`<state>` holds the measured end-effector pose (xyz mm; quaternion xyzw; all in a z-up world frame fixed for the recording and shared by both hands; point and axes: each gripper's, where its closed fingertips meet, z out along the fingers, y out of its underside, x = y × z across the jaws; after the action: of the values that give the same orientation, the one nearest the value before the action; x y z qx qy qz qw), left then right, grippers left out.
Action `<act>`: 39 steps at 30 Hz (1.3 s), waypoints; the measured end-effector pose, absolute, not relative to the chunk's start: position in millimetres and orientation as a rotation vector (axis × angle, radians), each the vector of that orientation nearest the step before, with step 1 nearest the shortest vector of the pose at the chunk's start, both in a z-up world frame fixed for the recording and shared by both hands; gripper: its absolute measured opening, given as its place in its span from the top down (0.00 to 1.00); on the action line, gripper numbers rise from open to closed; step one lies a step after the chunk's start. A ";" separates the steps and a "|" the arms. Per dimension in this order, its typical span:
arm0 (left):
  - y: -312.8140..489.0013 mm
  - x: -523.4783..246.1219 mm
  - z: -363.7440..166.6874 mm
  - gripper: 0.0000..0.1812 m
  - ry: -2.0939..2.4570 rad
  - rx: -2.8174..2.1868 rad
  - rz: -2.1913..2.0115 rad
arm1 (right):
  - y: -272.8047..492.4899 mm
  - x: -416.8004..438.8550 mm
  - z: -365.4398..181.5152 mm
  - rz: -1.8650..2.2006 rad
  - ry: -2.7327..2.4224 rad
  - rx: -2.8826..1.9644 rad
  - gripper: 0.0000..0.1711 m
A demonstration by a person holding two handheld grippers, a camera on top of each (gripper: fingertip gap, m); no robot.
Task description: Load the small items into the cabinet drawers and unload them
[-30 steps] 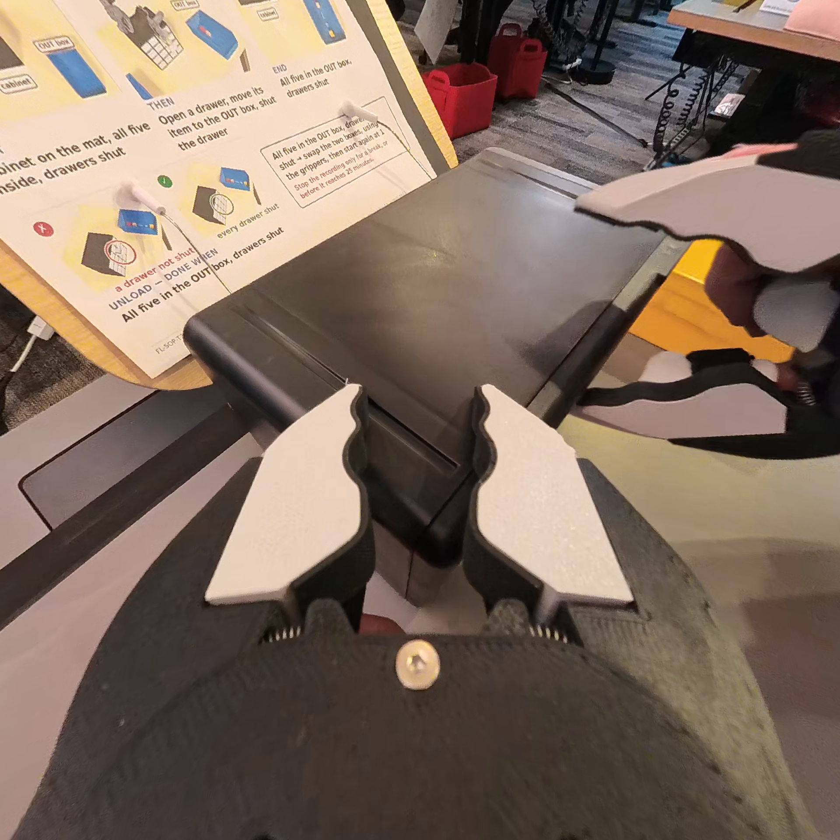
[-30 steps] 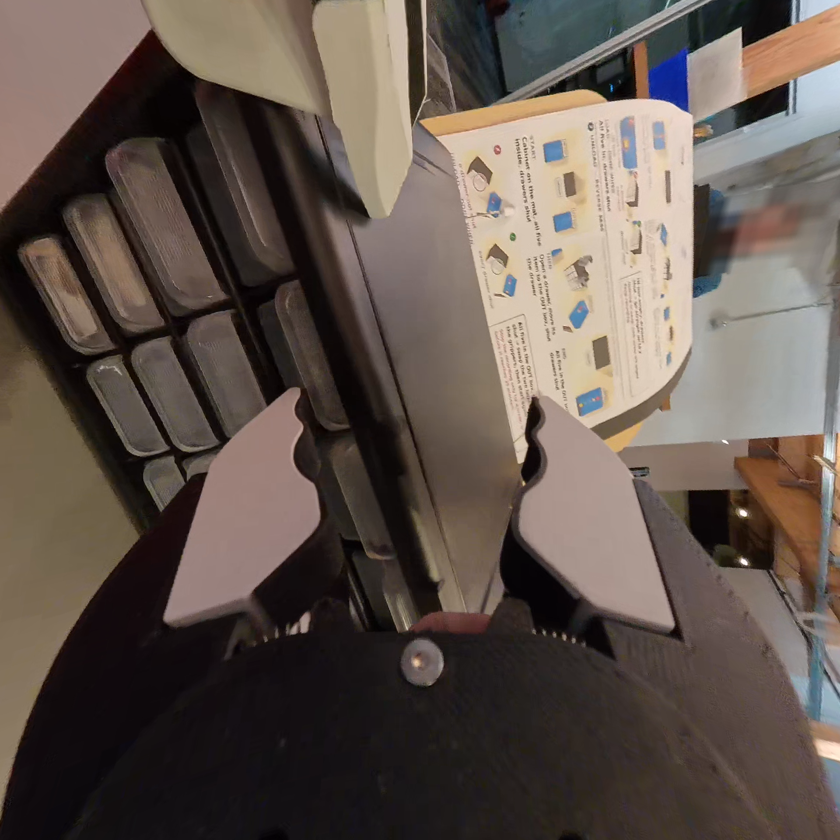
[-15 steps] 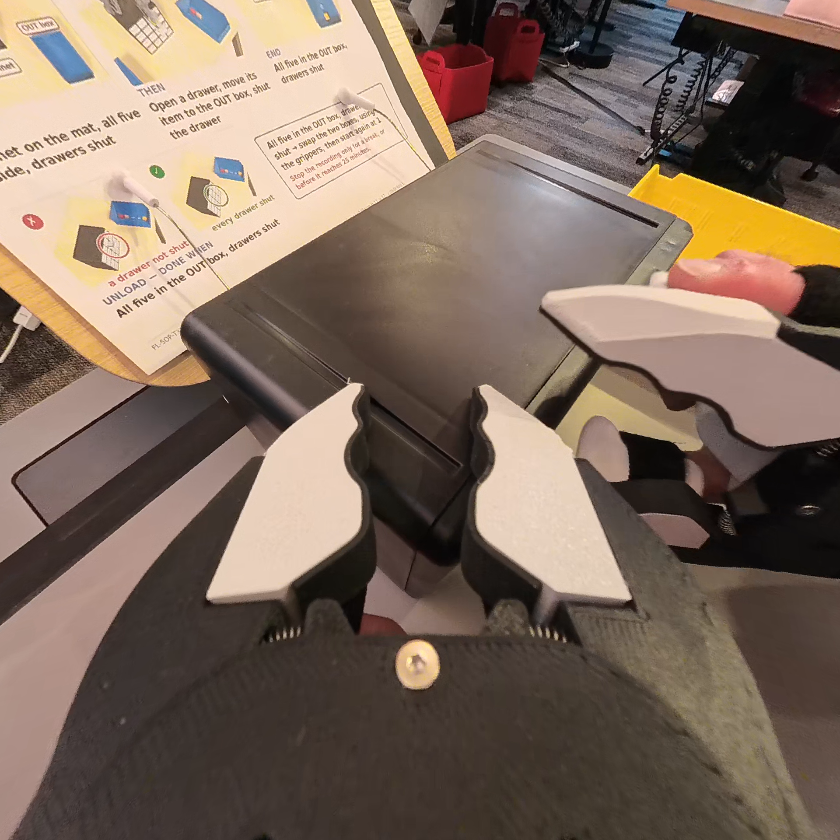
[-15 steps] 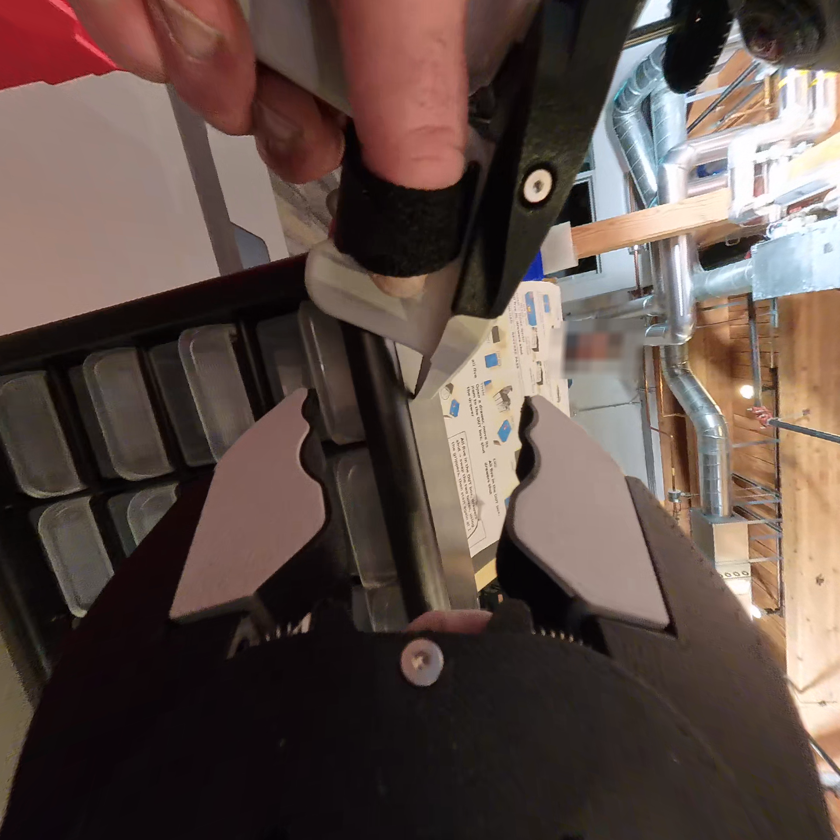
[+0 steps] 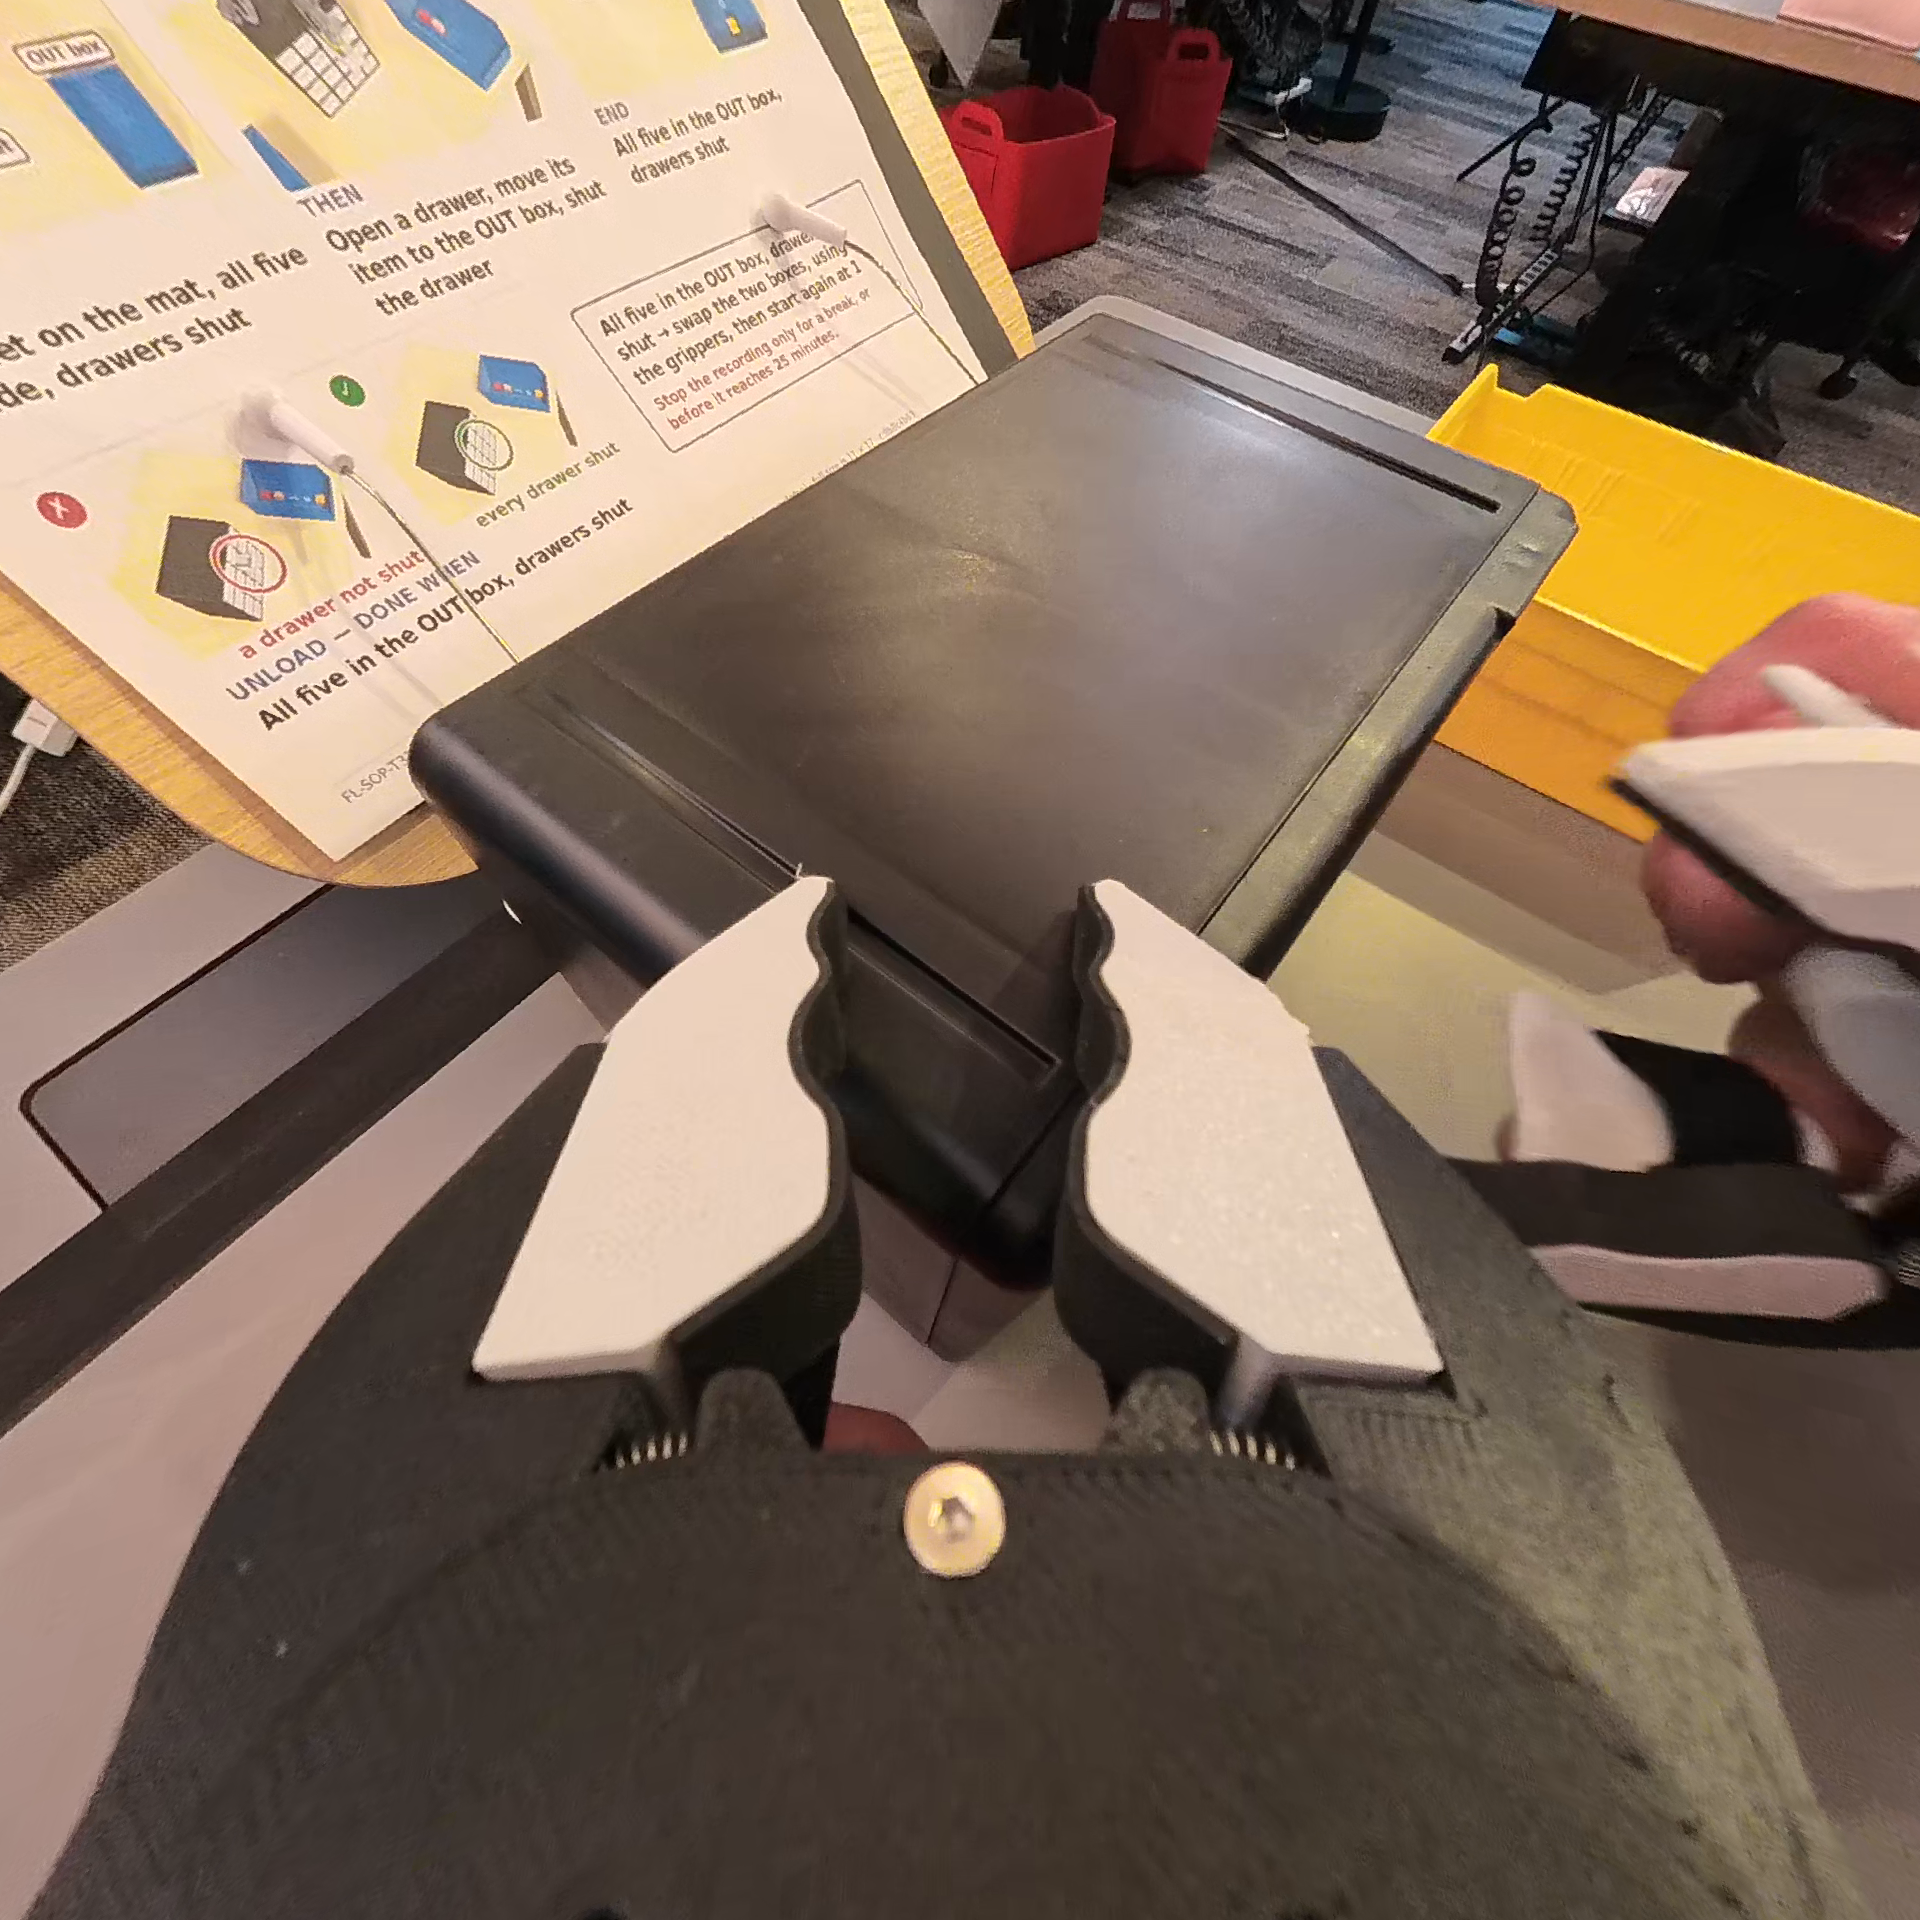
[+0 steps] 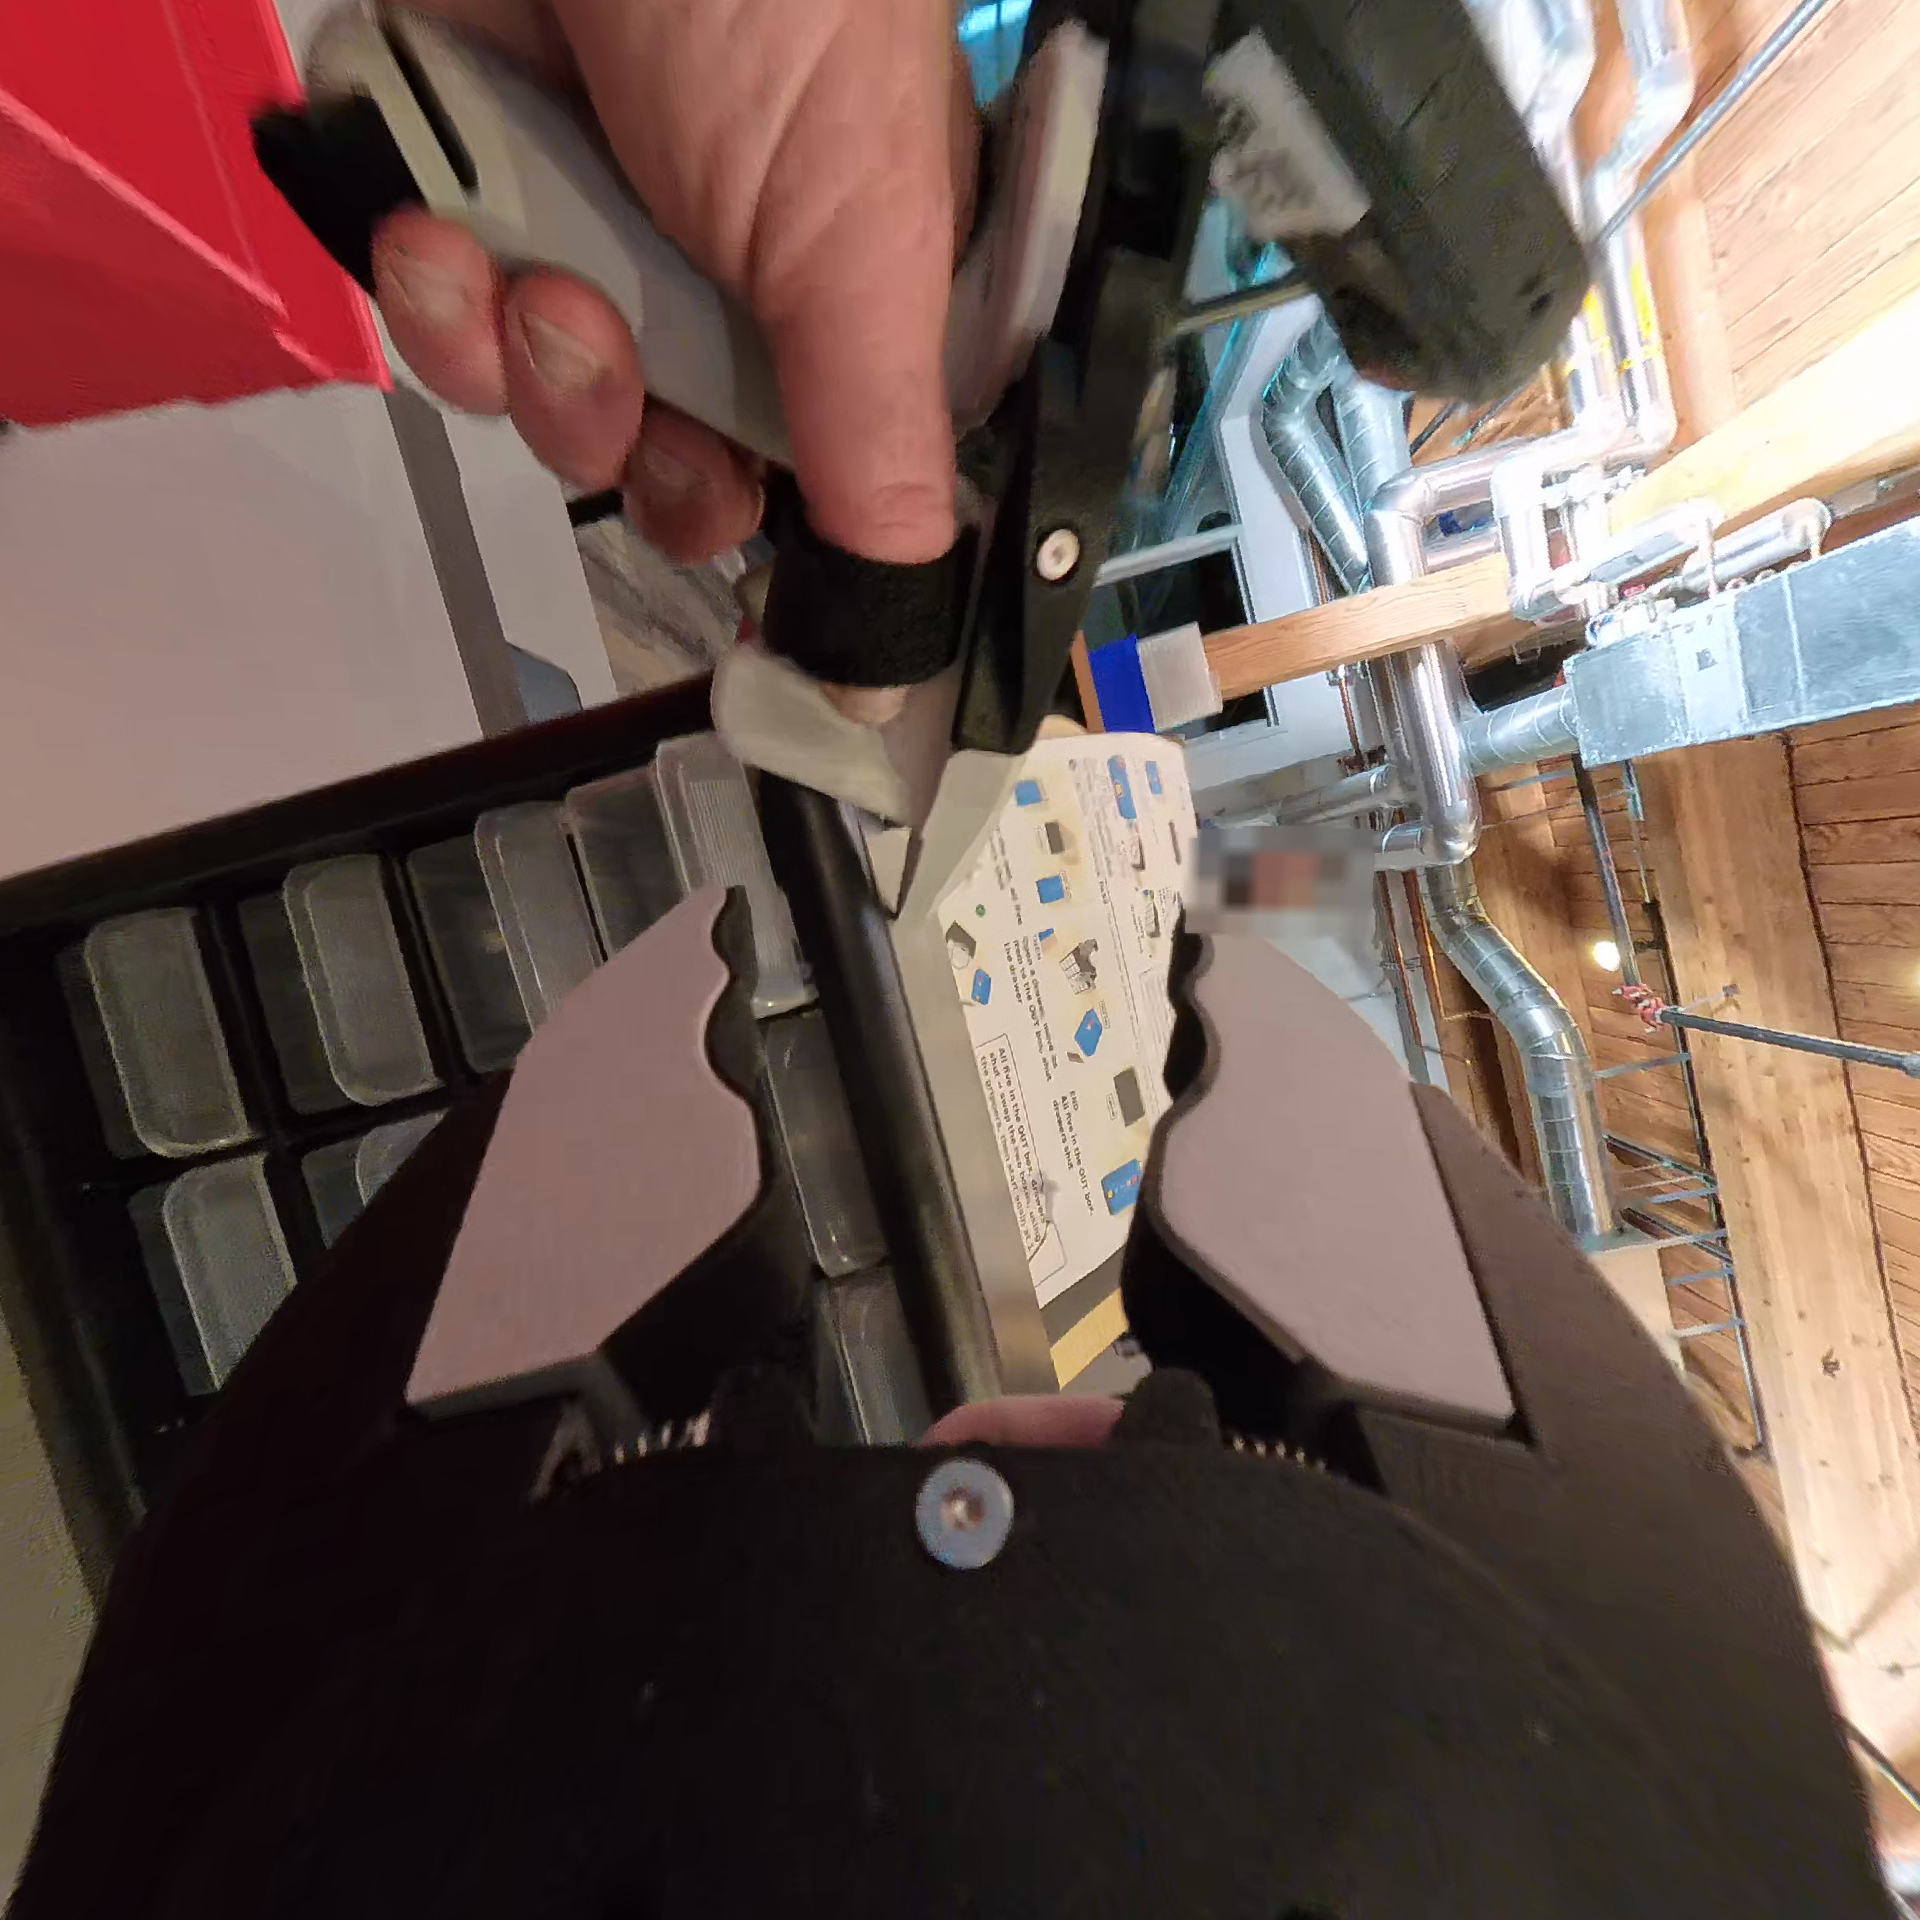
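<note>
The black cabinet [image 5: 1039,644] lies under both grippers. My left gripper [image 5: 956,914] is closed on its near top corner, one finger on each side. The right wrist view, rolled sideways, shows the cabinet's front with several translucent drawers [image 6: 343,987], all pushed in. My right gripper [image 6: 961,935] is open and empty, with its jaws on either side of the cabinet's top front edge [image 6: 883,1091]. It also shows at the right of the left wrist view [image 5: 1579,1029], jaws apart. The left gripper [image 6: 904,852] and the hand holding it fill the top of the right wrist view. No small items show.
A yellow bin [image 5: 1662,540] stands right of the cabinet. A red bin [image 6: 156,260] shows beyond the cabinet in the right wrist view. An instruction board [image 5: 364,364] leans behind the cabinet on the left. Red baskets [image 5: 1039,156] sit on the floor beyond.
The right gripper has drawn back to the right along the cabinet's front edge and tipped upward. The left gripper has stayed clamped on the corner.
</note>
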<state>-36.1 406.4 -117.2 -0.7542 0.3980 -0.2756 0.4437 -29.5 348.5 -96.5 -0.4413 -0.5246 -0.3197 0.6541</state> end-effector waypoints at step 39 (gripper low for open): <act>406.7 -37.9 -116.9 0.79 1.036 -1.902 -0.722 | 297.0 -46.7 -142.8 -0.640 -1.551 -1.028 0.93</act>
<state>-37.9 406.7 -116.9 -0.7575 0.4127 -0.2874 0.4162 -46.7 297.0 -142.8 -0.4349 -0.6564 -0.2709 0.5538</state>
